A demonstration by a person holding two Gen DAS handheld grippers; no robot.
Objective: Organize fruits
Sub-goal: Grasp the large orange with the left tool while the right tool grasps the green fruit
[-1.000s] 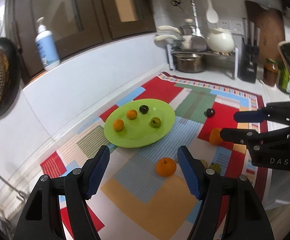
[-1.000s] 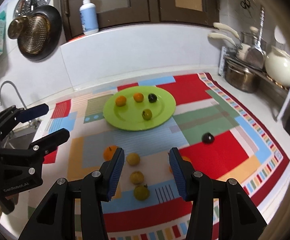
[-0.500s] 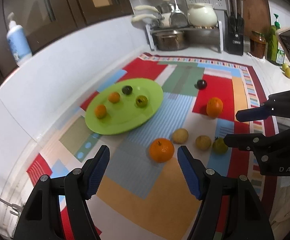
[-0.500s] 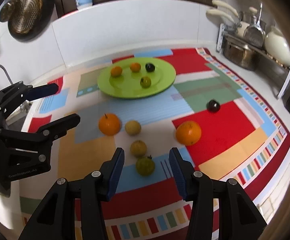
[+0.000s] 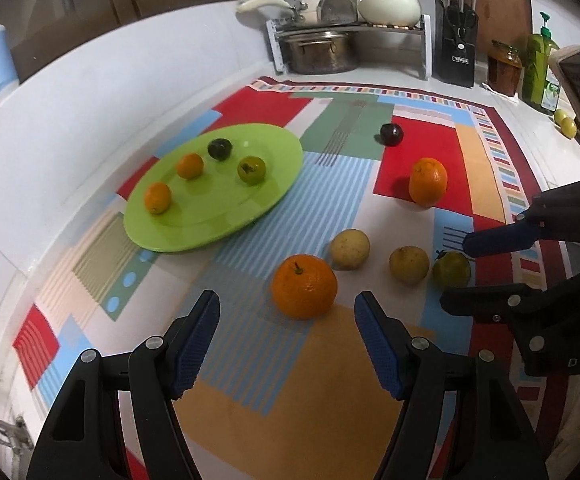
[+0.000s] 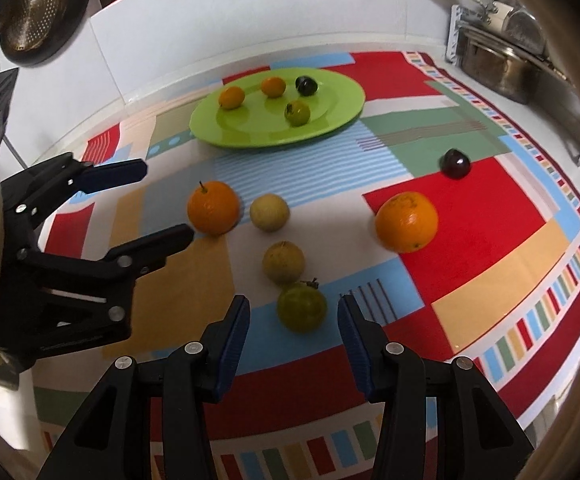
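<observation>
Blue-padded left gripper [image 5: 286, 312] open above stemmed orange [image 5: 303, 286]

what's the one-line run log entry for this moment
left gripper: open, facing stemmed orange | right gripper: open, facing green fruit | plate: four fruits

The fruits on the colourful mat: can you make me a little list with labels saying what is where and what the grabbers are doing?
plate: round lime-green plate on the patchwork mat
on plate: two small oranges, one dark plum, one green fruit
off plate: stemmed orange, second orange, two pale yellow fruits, green stemmed fruit, dark plum
left hand-held gripper: open, just short of the stemmed orange
right hand-held gripper: open, green stemmed fruit at its fingertips, not pressed
</observation>
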